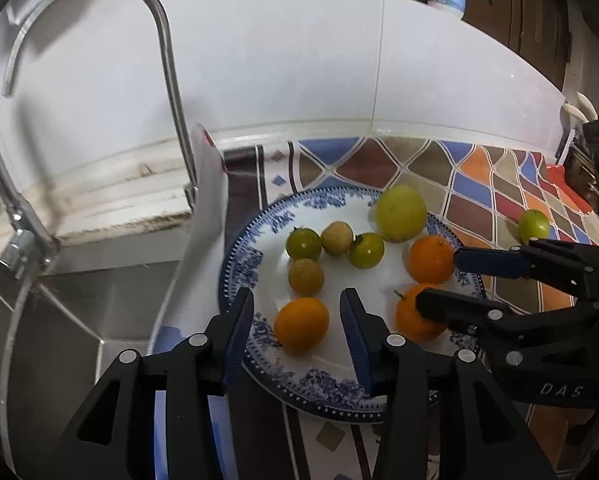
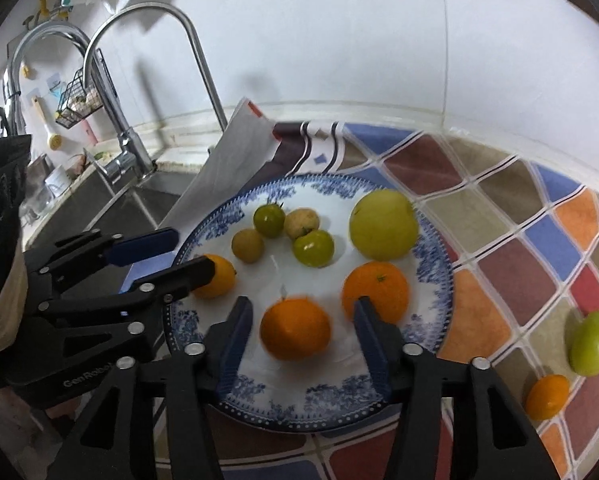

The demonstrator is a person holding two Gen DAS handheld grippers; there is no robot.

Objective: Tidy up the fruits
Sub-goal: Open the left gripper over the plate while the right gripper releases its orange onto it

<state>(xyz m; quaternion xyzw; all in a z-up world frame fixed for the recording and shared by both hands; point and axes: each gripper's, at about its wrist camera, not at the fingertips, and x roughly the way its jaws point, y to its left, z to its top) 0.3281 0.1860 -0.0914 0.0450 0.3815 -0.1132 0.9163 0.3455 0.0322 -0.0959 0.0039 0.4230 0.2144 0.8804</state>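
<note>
A blue-and-white plate (image 1: 259,252) (image 2: 435,276) holds several fruits: three oranges, two green tomatoes, two small tan fruits and a large yellow-green fruit (image 1: 401,212) (image 2: 383,226). My left gripper (image 1: 295,316) is open, its fingers either side of an orange (image 1: 301,324) (image 2: 219,276) at the plate's near left. My right gripper (image 2: 301,324) is open around another orange (image 2: 295,328) (image 1: 413,318) on the plate. A third orange (image 1: 431,258) (image 2: 375,296) lies beside it. A green fruit (image 2: 593,342) (image 1: 533,226) and a small orange (image 2: 547,396) lie off the plate on the cloth.
The plate sits on a patterned multicolour cloth (image 2: 519,220). A steel sink (image 1: 79,300) with a curved tap (image 1: 167,60) lies to the left. A white tiled wall (image 1: 299,60) stands behind. A white board (image 2: 235,160) leans at the sink edge.
</note>
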